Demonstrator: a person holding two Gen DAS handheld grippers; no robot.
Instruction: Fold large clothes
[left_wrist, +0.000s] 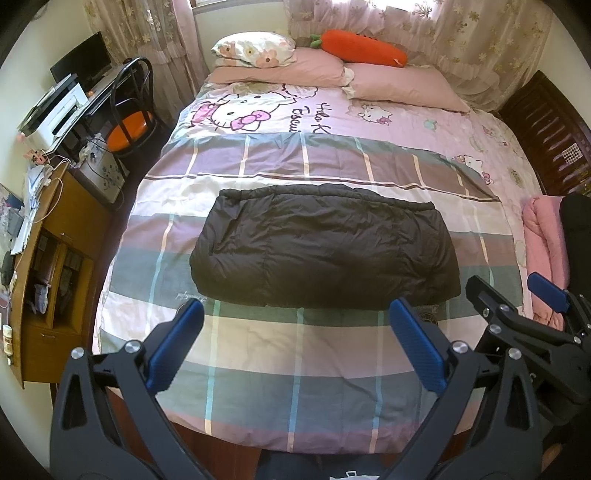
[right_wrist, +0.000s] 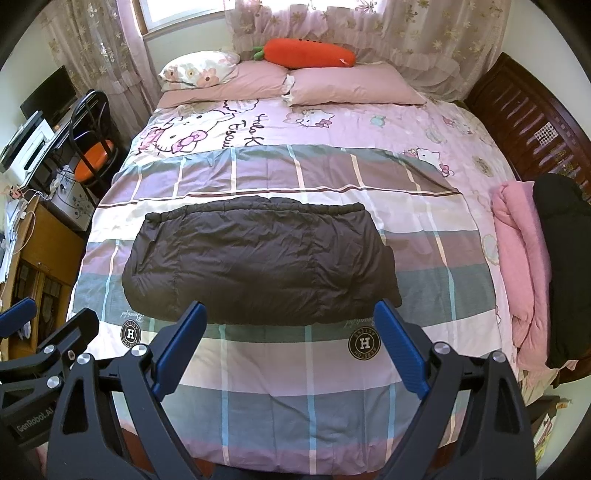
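A dark brown puffy jacket (left_wrist: 325, 247) lies folded into a wide rectangle on the plaid quilt, in the middle of the bed; the right wrist view shows the same jacket (right_wrist: 258, 262). My left gripper (left_wrist: 295, 314) hovers open just short of the jacket's near edge, with nothing between its blue pads. My right gripper (right_wrist: 290, 314) stands open in the same way, near the jacket's front edge and empty. In the left wrist view the right gripper (left_wrist: 513, 288) shows at the right side, open; the left gripper (right_wrist: 48, 314) shows at the left edge of the right wrist view.
The bed (left_wrist: 258, 354) has a plaid quilt, pink pillows (left_wrist: 399, 86) and an orange carrot plush (left_wrist: 362, 48) at its head. A folded pink garment (right_wrist: 517, 266) and a black one (right_wrist: 561, 266) lie at its right edge. A wooden cabinet (left_wrist: 55, 280), a chair (left_wrist: 131, 110) and a desk stand on the left.
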